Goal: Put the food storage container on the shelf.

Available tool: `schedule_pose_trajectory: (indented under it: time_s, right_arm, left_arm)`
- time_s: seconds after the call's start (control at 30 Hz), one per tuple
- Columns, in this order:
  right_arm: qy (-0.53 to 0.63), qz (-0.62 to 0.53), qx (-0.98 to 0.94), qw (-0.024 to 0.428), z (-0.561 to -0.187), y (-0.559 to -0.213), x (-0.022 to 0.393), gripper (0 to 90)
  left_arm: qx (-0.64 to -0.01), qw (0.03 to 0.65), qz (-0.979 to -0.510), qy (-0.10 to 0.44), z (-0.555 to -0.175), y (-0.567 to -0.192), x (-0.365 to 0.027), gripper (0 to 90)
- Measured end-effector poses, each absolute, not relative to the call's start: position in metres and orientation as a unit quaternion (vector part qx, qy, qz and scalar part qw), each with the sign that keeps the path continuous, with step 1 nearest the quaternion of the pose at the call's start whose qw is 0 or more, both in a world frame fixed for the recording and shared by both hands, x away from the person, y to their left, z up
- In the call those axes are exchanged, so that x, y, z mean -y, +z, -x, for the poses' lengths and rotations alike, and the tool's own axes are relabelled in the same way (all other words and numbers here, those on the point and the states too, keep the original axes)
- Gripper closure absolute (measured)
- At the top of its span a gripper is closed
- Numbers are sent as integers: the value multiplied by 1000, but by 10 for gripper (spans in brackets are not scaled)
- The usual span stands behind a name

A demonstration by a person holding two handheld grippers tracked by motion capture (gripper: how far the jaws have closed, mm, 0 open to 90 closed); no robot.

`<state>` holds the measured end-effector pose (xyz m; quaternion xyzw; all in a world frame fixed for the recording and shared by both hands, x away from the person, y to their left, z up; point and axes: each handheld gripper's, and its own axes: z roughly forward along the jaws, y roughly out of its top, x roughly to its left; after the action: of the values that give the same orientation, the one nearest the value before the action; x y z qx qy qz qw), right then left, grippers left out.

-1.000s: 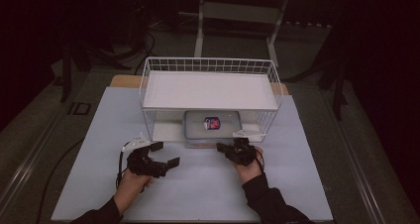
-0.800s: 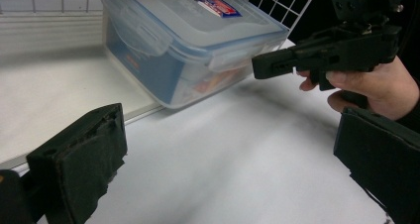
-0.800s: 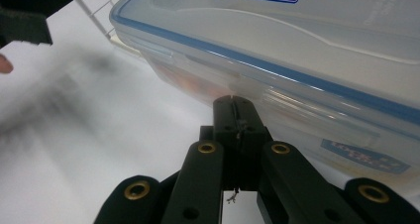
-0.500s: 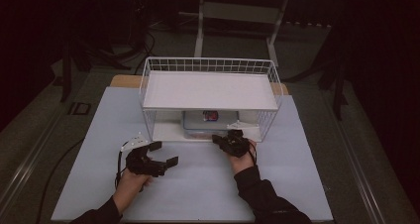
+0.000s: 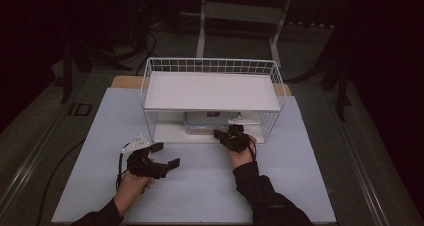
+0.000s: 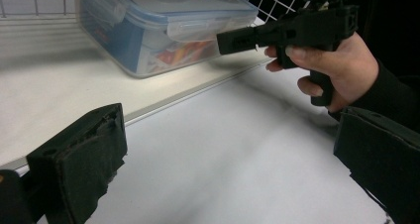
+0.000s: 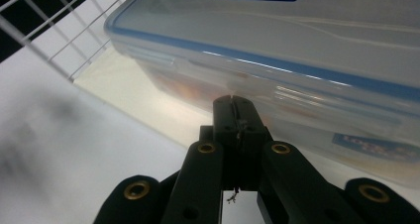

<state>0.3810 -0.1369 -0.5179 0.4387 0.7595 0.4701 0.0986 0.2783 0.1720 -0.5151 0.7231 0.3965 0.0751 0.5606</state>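
A clear plastic container (image 5: 202,121) with a blue-rimmed lid stands on the lower shelf of a white wire rack (image 5: 210,91), under its upper shelf. My right gripper (image 5: 218,134) is shut with nothing between its jaws. In the right gripper view its tips (image 7: 233,102) sit against the container's (image 7: 297,40) front wall, just under the lid's latch flap. My left gripper (image 5: 167,155) rests low over the white table, left of the rack's front, open and empty. Its view looks past its own pads (image 6: 84,154) at the container (image 6: 148,21) and the right gripper (image 6: 223,39).
The rack takes up the middle of the white tabletop (image 5: 300,181), with wire walls at its sides and back. A dark floor with cables and a metal frame (image 5: 240,16) lies beyond the table. Bare tabletop stretches in front of the rack, around both hands.
My right gripper has moved forward to the rack's lower shelf, and the container has slid farther back under the upper shelf. The left gripper has stayed where it was.
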Motion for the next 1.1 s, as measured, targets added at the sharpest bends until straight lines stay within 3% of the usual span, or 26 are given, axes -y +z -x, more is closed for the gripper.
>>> schedule_pose_trajectory:
  time_s: [0.2,0.37,0.5,0.67,0.7,0.73,0.77,0.8,1.1]
  right_arm:
    - [470,-439,-760,94,-382,-518,136,896]
    - [470,-434,-763,85,-377,-519,135,832]
    - [473,-426,-767,84,-370,-520,134,707]
    - [483,-413,-768,78,-360,-514,134,422]
    - [483,-413,-768,78,-360,-514,134,422]
    - [493,-408,-764,77,-356,-512,135,317]
    - [493,-408,-764,77,-356,-512,135,317]
    - [497,-397,-768,72,-353,-510,135,213]
    - [509,-376,-770,79,-330,-500,148,173]
  left_arm:
    - [-395,561,-723,76,-278,-515,-171,0]
    - [-394,560,-725,78,-277,-514,-171,0]
    - [-392,560,-725,82,-277,-513,-171,0]
    - [-385,559,-729,87,-275,-509,-170,0]
    - [-385,559,-729,87,-275,-509,-170,0]
    - [-381,558,-732,87,-273,-507,-168,0]
    - [-381,558,-732,87,-273,-507,-168,0]
    - [-376,559,-734,86,-272,-505,-167,0]
    - [-356,560,-743,88,-264,-495,-169,0]
